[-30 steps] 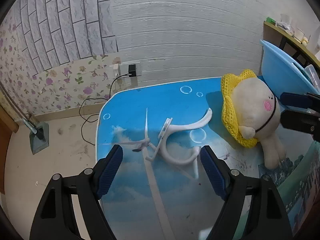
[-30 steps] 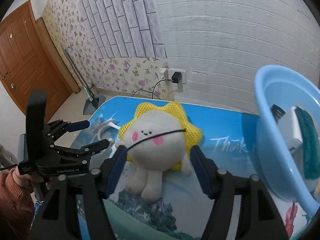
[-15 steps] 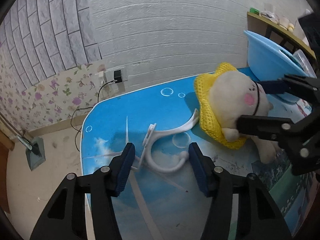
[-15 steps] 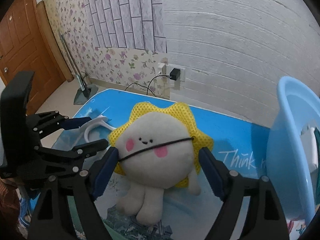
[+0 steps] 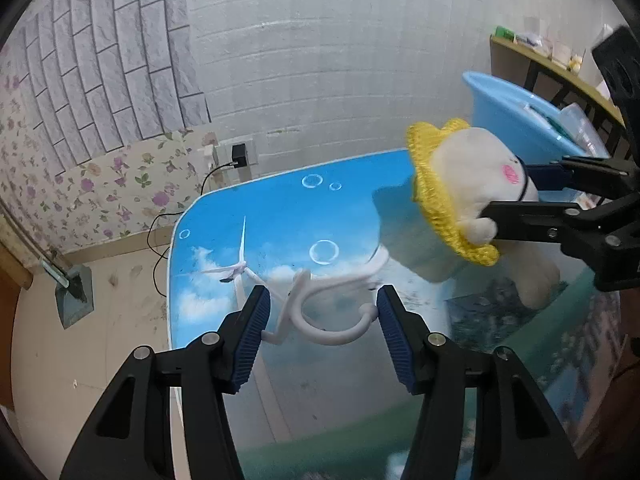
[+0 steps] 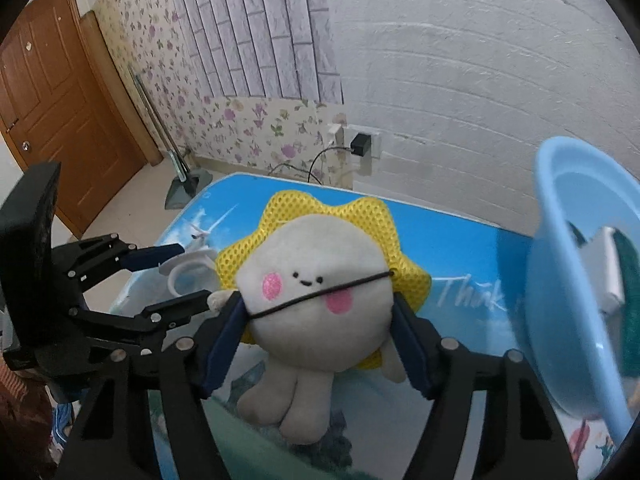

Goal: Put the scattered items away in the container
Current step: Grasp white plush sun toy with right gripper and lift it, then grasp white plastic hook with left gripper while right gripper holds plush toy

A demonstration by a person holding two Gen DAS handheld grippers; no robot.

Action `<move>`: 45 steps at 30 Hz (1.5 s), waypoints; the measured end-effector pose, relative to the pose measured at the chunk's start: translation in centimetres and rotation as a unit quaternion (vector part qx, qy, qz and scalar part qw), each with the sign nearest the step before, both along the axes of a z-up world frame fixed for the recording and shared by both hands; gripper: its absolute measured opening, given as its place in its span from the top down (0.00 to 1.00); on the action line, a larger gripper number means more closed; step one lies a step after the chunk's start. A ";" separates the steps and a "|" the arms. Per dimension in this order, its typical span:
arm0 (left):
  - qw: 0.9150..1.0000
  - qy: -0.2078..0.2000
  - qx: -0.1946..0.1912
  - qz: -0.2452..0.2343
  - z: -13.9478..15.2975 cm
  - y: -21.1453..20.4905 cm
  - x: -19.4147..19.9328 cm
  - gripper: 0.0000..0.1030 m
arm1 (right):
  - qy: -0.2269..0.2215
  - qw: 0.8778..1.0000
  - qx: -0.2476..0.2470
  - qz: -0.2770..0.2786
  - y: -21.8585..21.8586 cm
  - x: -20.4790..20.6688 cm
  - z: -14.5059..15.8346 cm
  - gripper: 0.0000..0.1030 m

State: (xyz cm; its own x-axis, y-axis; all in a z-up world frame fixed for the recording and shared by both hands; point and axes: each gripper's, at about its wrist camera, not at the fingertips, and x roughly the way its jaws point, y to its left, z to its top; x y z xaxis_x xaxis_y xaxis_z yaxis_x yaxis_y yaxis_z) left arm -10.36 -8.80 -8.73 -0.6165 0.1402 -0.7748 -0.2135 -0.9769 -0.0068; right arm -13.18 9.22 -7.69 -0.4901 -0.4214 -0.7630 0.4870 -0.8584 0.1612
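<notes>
Down in the left wrist view, the left gripper (image 5: 320,328) points forward and slightly down over the blue printed table (image 5: 280,208), its blue-padded fingers spread wide on either side of a white curved plastic hook (image 5: 328,312) that lies flat on the tabletop; the pads sit just beside the hook's two ends, and whether they touch it cannot be told. Off to the right in that view, the right gripper (image 5: 516,196) reaches in from the side, level with the table, its fingers pressed against the head of a white plush doll (image 5: 472,176) with a yellow mesh frill. Behind the doll stands a light blue basin (image 5: 516,112), tipped toward the camera, with a few things already inside. From the right wrist view, the right gripper (image 6: 318,328) holds the doll (image 6: 316,280) by both sides of its round face, pads squeezed into the soft cloth, the legs hanging down toward the table (image 6: 452,248). The basin (image 6: 560,280) is near on the right. The left gripper (image 6: 176,276) shows at the left with its fingers apart around the hook (image 6: 188,272), a sleeve visible behind it.
</notes>
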 end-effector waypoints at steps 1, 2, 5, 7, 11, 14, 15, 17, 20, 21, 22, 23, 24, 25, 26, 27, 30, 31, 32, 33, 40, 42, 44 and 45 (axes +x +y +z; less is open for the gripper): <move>1.000 0.002 0.002 0.001 0.4 0.2 0.5 0.47 | 0.005 1.000 -0.003 0.000 0.4 0.5 0.5 0.32; 1.000 0.004 0.001 0.001 0.6 0.3 0.9 0.47 | 0.008 1.000 -0.006 0.000 0.7 0.9 0.9 0.32; 1.000 0.004 0.000 0.005 1.0 1.0 2.5 0.47 | 0.019 1.000 -0.014 -0.003 1.7 2.3 2.0 0.32; 1.000 -0.001 0.000 0.008 1.0 1.4 3.6 0.47 | 0.021 1.000 -0.017 -0.008 2.4 3.1 2.5 0.32; 1.000 -0.010 -0.003 0.010 0.6 2.7 5.8 0.47 | 0.020 0.999 -0.025 -0.020 4.3 4.9 3.0 0.32; 1.000 -0.016 -0.008 0.009 0.2 3.8 7.4 0.47 | 0.022 0.999 -0.027 -0.024 5.6 6.4 3.3 0.32; 1.000 -0.017 -0.009 0.009 0.1 4.0 7.7 0.47 | 0.021 0.999 -0.028 -0.026 6.2 6.7 3.2 0.32; 1.000 -0.019 -0.009 0.007 -0.1 4.8 8.6 0.47 | 0.019 0.999 -0.030 -0.030 7.0 7.3 3.0 0.32; 1.000 -0.024 -0.013 0.002 -0.5 5.7 9.4 0.47 | 0.015 0.999 -0.032 -0.034 8.1 8.1 2.7 0.32; 1.000 -0.025 -0.015 0.002 -0.6 6.1 9.6 0.47 | 0.015 0.999 -0.032 -0.035 8.4 8.3 2.6 0.32; 1.000 -0.026 -0.016 0.001 -0.7 6.3 9.8 0.47 | 0.014 0.999 -0.033 -0.036 8.7 8.4 2.5 0.32; 0.999 -0.029 -0.015 0.001 -0.9 6.6 10.0 0.47 | 0.013 0.999 -0.034 -0.038 8.9 8.5 2.4 0.32; 0.999 -0.031 -0.016 0.001 -1.0 6.7 10.1 0.47 | 0.012 0.999 -0.034 -0.039 9.2 8.7 2.3 0.32; 0.999 -0.033 -0.017 0.001 -1.1 6.9 10.1 0.47 | 0.011 0.998 -0.035 -0.041 9.5 8.8 2.4 0.32; 0.999 -0.035 -0.019 0.000 -1.2 7.1 10.2 0.47 | 0.012 0.998 -0.036 -0.043 9.8 9.0 2.4 0.32; 0.999 -0.036 -0.021 -0.001 -1.3 7.3 10.4 0.47 | 0.013 0.998 -0.037 -0.045 9.9 9.1 2.4 0.32; 0.999 -0.036 -0.030 -0.003 -1.3 7.8 10.4 0.47 | 0.017 0.998 -0.040 -0.049 10.2 9.2 2.6 0.32; 0.999 -0.036 -0.030 -0.004 -1.3 7.9 10.3 0.47 | 0.018 0.998 -0.041 -0.051 10.4 9.3 2.6 0.32; 0.999 -0.035 -0.030 -0.004 -1.3 7.9 10.3 0.47 | 0.018 0.998 -0.041 -0.052 10.6 9.6 2.7 0.32; 0.999 -0.035 -0.028 -0.003 -1.4 7.9 10.3 0.47 | 0.018 0.997 -0.041 -0.055 10.7 9.6 2.6 0.32; 0.999 -0.030 -0.016 0.013 -1.6 7.6 9.6 0.39 | 0.017 0.997 -0.041 -0.061 11.5 10.1 2.4 0.32; 0.999 -0.029 -0.009 0.015 -1.7 7.7 9.4 0.38 | 0.015 0.997 -0.042 -0.063 11.6 10.1 2.4 0.32; 1.000 -0.026 -0.001 0.016 -1.9 7.6 9.2 0.35 | 0.016 0.997 -0.042 -0.064 11.6 10.2 2.4 0.32; 1.000 -0.023 0.000 0.017 -2.0 7.7 9.1 0.34 | 0.016 0.997 -0.041 -0.065 11.6 10.2 2.4 0.32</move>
